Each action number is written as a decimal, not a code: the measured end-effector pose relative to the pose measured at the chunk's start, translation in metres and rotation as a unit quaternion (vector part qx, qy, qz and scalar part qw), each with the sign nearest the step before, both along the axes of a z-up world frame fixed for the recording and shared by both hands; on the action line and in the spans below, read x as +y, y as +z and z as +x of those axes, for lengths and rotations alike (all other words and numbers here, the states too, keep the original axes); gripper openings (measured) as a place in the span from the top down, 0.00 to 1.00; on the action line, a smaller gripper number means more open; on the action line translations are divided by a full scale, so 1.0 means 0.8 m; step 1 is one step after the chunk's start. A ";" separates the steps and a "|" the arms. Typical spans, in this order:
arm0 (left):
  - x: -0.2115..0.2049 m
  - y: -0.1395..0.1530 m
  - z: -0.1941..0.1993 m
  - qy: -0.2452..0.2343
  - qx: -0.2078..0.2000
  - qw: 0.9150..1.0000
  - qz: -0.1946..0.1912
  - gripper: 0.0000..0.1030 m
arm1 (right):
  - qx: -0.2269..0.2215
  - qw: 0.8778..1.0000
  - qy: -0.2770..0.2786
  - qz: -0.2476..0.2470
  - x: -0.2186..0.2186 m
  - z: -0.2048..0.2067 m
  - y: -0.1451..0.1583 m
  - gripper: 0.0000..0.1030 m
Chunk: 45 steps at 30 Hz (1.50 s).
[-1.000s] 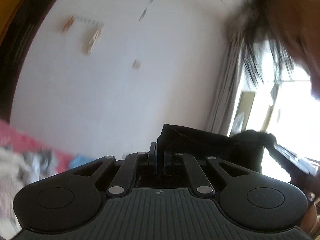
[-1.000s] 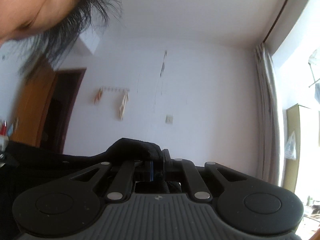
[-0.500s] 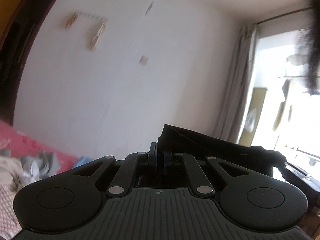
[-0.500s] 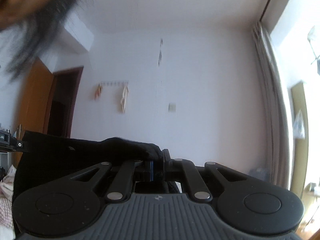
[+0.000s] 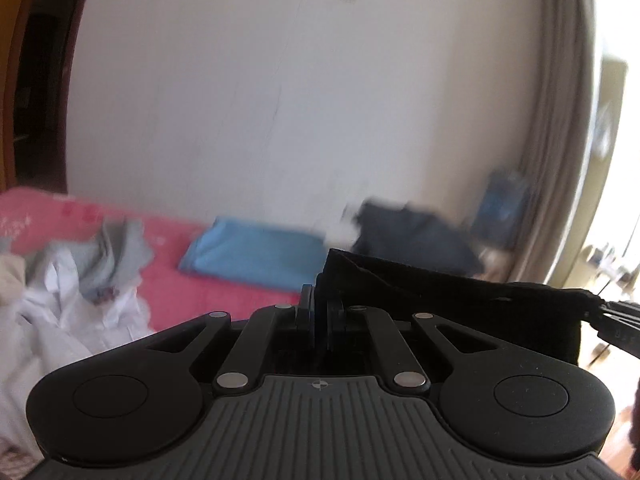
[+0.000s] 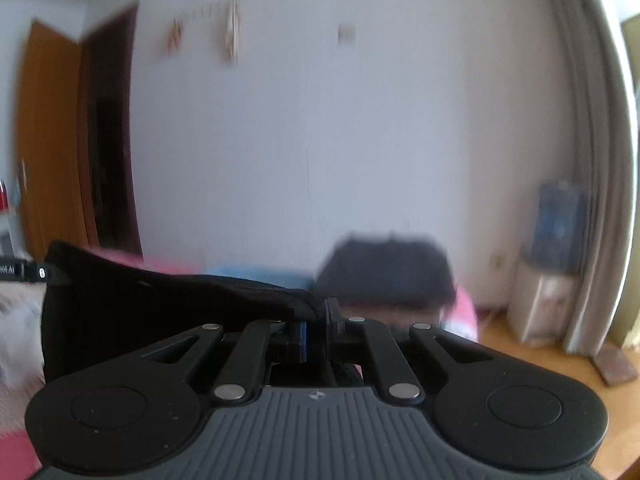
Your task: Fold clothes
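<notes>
Views dropped from ceiling to pink bed (image 5: 240, 292); both hand-held grippers clenched on black garment (image 5: 460, 300), white wall (image 6: 320, 140) behind

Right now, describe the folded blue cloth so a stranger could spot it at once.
Find the pink bed against the white wall. The blue cloth lies at the bed's far edge by that wall, between the crumpled white pile and a dark stack. It is the only bright blue, flat-folded piece there.
</notes>
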State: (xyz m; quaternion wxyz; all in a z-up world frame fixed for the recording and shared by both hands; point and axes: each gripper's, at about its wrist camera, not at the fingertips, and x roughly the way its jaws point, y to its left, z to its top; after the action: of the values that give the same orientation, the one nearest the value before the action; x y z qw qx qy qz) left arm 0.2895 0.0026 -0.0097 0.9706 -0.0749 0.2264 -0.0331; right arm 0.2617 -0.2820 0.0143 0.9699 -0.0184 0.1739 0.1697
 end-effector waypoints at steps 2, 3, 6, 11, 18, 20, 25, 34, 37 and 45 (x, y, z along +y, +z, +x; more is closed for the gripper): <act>0.002 -0.030 0.032 0.007 0.029 0.999 0.017 0.97 | 0.043 0.999 0.005 -0.009 0.005 0.037 -0.040 0.93; 0.003 -0.045 0.048 0.011 0.043 0.999 0.026 0.97 | 0.067 0.998 0.008 -0.010 0.007 0.058 -0.059 0.93; 0.006 -0.081 0.088 0.027 0.084 0.995 0.054 0.94 | 0.140 0.990 0.009 0.018 0.016 0.116 -0.105 0.93; 0.007 -0.142 0.138 0.044 0.181 0.981 0.050 0.79 | 0.247 0.967 0.013 0.056 0.023 0.181 -0.173 0.90; 0.020 -0.153 0.148 0.054 0.233 0.971 -0.006 0.45 | 0.337 0.935 0.025 0.105 0.018 0.228 -0.217 0.48; 0.023 -0.138 0.141 0.048 0.217 0.975 -0.024 0.28 | 0.327 0.939 0.030 0.100 0.013 0.214 -0.204 0.24; 0.040 -0.098 0.116 0.056 0.186 0.979 -0.062 0.26 | 0.316 0.943 0.026 0.104 -0.008 0.187 -0.175 0.10; 0.116 -0.040 -0.025 0.077 0.145 0.980 -0.117 0.26 | 0.359 0.889 0.018 0.283 -0.068 0.083 -0.148 0.09; 0.113 -0.047 -0.064 0.071 0.170 0.981 -0.052 0.26 | 0.384 0.850 0.019 0.359 -0.084 0.039 -0.150 0.09; 0.031 -0.103 -0.121 0.010 0.223 0.967 0.121 0.30 | 0.431 0.750 0.014 0.502 -0.066 -0.079 -0.188 0.13</act>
State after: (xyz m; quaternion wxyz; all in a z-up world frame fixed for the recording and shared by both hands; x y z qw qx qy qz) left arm 0.1926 0.0271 -0.0924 0.8978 0.0358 0.4384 0.0217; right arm 0.1988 -0.3350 -0.1364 0.6594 0.5433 0.4628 0.2363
